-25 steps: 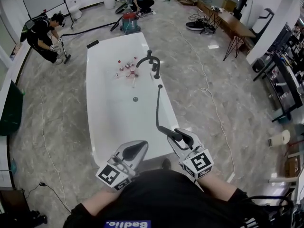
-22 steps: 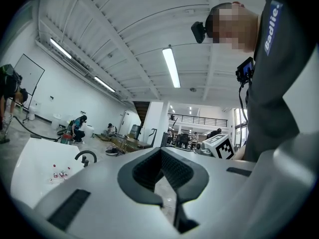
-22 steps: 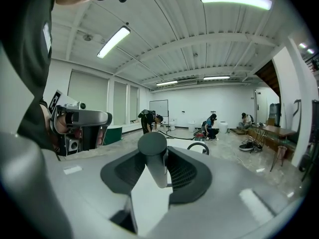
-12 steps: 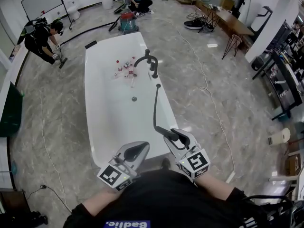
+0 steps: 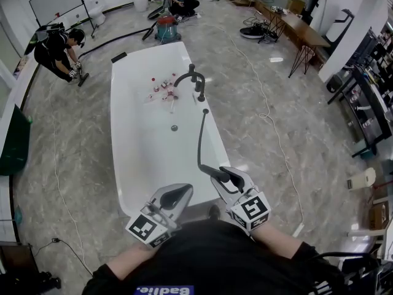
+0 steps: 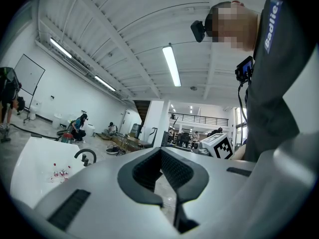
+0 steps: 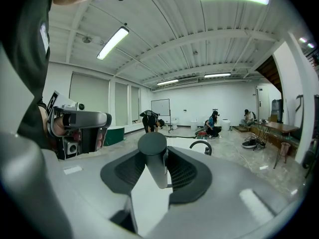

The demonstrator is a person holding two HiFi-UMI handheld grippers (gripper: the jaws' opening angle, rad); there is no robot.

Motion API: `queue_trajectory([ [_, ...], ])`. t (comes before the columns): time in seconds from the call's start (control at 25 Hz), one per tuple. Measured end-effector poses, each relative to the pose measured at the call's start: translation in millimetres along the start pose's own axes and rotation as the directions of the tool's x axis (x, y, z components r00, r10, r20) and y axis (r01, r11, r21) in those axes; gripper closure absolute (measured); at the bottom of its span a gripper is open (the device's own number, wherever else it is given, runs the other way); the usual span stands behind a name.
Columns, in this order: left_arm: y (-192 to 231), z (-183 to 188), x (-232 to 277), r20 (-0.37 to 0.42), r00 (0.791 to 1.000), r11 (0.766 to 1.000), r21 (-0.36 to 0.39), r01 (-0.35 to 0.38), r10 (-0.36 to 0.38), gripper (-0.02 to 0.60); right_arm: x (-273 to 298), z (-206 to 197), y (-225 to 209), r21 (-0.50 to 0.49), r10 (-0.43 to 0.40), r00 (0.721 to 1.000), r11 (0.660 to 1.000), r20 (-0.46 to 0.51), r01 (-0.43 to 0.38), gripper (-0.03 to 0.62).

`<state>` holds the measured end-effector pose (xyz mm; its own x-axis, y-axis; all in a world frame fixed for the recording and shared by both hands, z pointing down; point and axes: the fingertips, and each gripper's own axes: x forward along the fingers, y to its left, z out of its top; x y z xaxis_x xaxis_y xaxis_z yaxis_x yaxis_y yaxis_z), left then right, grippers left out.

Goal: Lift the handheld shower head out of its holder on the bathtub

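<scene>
Standing lengthwise on the grey marble floor (image 5: pixel 276 158), the white bathtub (image 5: pixel 147 158) carries a black faucet (image 5: pixel 191 78) on its right rim, and from a fitting on that rim, just nearer the viewer, a black hose (image 5: pixel 199 143) curves toward the near end. The right claw (image 5: pixel 236 180) pinches the handle of the handheld shower head (image 5: pixel 220 176), which is held off the rim above the tub's near right corner. The left claw (image 5: pixel 175 195), beside it at the near end of the tub, stands spread with nothing between its jaws.
</scene>
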<state>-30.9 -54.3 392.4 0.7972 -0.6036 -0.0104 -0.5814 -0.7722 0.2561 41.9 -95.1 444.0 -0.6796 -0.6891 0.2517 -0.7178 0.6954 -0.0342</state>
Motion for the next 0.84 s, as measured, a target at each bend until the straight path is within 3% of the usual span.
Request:
queue_trajectory([
  [0.84,1.4,-5.2,-2.6,-0.008,1.0,1.0,-0.002,-0.016,0.016,0.581,3.9,-4.9,-0.3,-0.003,0.021,1.0,1.0,-0.015,-0.021,0.462],
])
